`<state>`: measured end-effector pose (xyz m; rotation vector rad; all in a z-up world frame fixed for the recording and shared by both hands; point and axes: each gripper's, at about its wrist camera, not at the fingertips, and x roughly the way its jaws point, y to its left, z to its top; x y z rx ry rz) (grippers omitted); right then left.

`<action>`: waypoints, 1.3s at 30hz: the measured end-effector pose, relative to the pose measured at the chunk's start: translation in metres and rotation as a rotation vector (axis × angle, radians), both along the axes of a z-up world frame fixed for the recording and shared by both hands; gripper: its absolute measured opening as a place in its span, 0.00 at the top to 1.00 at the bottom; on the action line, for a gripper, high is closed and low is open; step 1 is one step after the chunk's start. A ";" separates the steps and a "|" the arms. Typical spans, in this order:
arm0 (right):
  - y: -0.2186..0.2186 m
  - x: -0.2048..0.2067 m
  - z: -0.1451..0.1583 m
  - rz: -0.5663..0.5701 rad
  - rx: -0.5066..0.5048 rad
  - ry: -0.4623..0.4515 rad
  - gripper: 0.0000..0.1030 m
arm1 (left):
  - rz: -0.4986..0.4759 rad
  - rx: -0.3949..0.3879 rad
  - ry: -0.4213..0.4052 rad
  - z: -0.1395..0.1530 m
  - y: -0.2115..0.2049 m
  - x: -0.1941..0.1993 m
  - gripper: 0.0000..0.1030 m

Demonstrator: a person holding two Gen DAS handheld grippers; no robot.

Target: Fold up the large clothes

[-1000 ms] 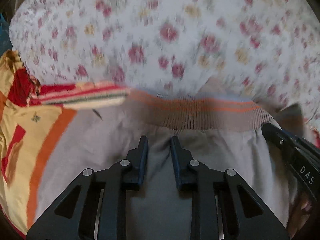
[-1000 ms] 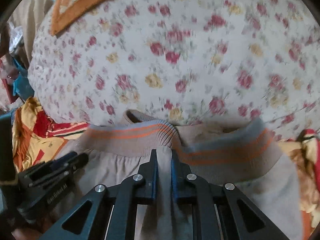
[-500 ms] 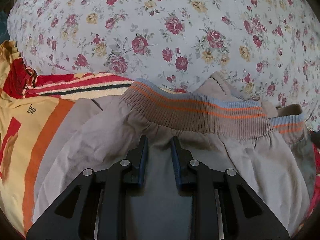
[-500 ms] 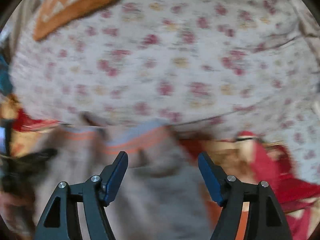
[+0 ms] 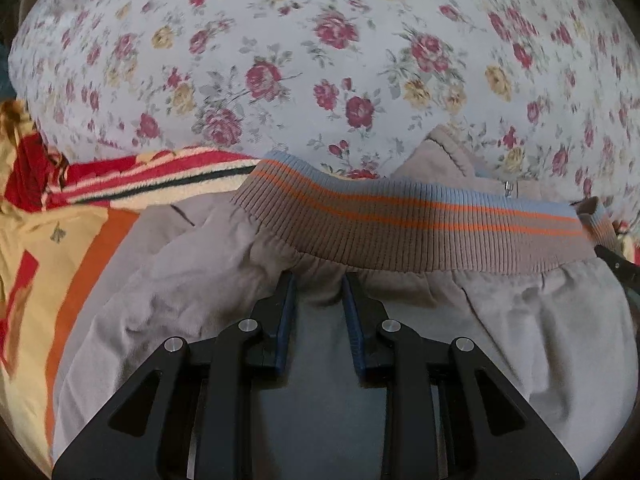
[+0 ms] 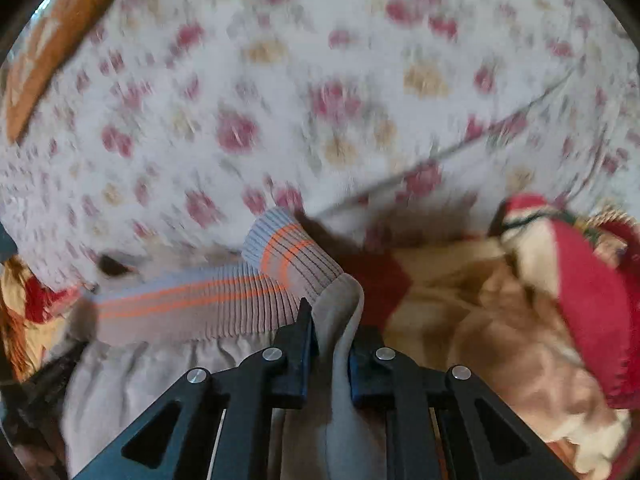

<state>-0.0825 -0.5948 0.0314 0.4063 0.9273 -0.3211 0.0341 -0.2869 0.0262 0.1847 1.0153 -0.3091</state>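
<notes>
Left wrist view: left gripper (image 5: 318,288) pinching beige jacket (image 5: 192,300) cloth just below the ribbed hem band (image 5: 420,232) (band with orange and blue stripes, running across above the fingertips). Jacket spread over yellow-red blanket (image 5: 48,236) on floral sheet (image 5: 280,60).

Right wrist view, blurred: right gripper (image 6: 334,320) closing on a fold of jacket cloth at the band's right end, fold standing up between the jaws. Blanket to the right.

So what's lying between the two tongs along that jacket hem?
Only the jacket's own ribbed striped hem, running unbroken from the left tongs to the right tongs; the left wrist view shows it.
</notes>
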 end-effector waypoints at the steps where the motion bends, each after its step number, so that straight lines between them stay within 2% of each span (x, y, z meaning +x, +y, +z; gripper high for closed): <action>1: 0.002 0.001 -0.003 0.011 -0.006 0.009 0.87 | -0.003 0.006 0.001 0.001 -0.001 0.000 0.77; 2: 0.004 0.001 -0.002 0.015 -0.008 0.011 0.86 | -0.005 0.004 0.004 0.002 0.000 0.000 0.77; 3: 0.005 -0.002 0.005 0.017 -0.007 0.000 0.76 | -0.005 0.000 0.009 0.004 -0.002 -0.003 0.77; 4: 0.006 -0.005 0.011 0.016 -0.005 -0.010 0.61 | -0.006 -0.004 0.012 0.006 0.000 -0.004 0.77; 6: 0.011 -0.018 0.028 0.019 -0.008 -0.040 0.49 | -0.007 -0.001 0.009 0.012 0.002 -0.009 0.77; 11: 0.034 -0.058 0.063 0.105 -0.049 -0.048 0.48 | -0.020 -0.024 0.003 0.035 0.022 -0.029 0.77; 14: 0.047 -0.093 0.062 0.145 -0.048 -0.032 0.33 | -0.027 -0.041 -0.006 0.053 0.041 -0.046 0.77; 17: 0.056 -0.124 0.053 0.150 -0.078 -0.013 0.30 | -0.039 -0.039 -0.006 0.062 0.057 -0.065 0.77; 18: 0.057 -0.134 0.051 0.146 -0.092 -0.005 0.29 | -0.041 -0.036 -0.009 0.065 0.067 -0.070 0.70; 19: 0.055 -0.141 0.047 0.140 -0.103 0.000 0.28 | -0.039 -0.036 -0.010 0.062 0.074 -0.079 0.54; 21: 0.052 -0.154 0.040 0.117 -0.118 0.009 0.26 | -0.030 -0.067 -0.004 0.059 0.095 -0.088 0.40; 26: 0.039 -0.173 0.022 0.078 -0.023 0.013 0.25 | -0.007 -0.186 0.088 0.050 0.145 -0.102 0.40; 30: 0.041 -0.175 0.014 0.070 0.121 -0.050 0.25 | 0.032 -0.216 0.122 0.039 0.167 -0.104 0.36; 32: 0.041 -0.174 0.011 0.033 0.177 -0.072 0.33 | 0.045 -0.268 0.162 0.029 0.174 -0.102 0.36; 34: 0.044 -0.171 0.011 0.033 0.167 -0.066 0.74 | 0.048 -0.299 0.166 0.025 0.178 -0.098 0.36; 35: 0.047 -0.171 0.014 0.043 0.129 -0.056 0.83 | 0.044 -0.303 0.159 0.024 0.179 -0.097 0.36; 37: 0.053 -0.172 0.024 0.092 0.044 -0.048 0.92 | 0.028 -0.299 0.151 0.022 0.180 -0.097 0.39; 39: 0.058 -0.178 0.036 0.130 -0.049 -0.036 0.93 | 0.013 -0.264 0.135 0.020 0.177 -0.097 0.53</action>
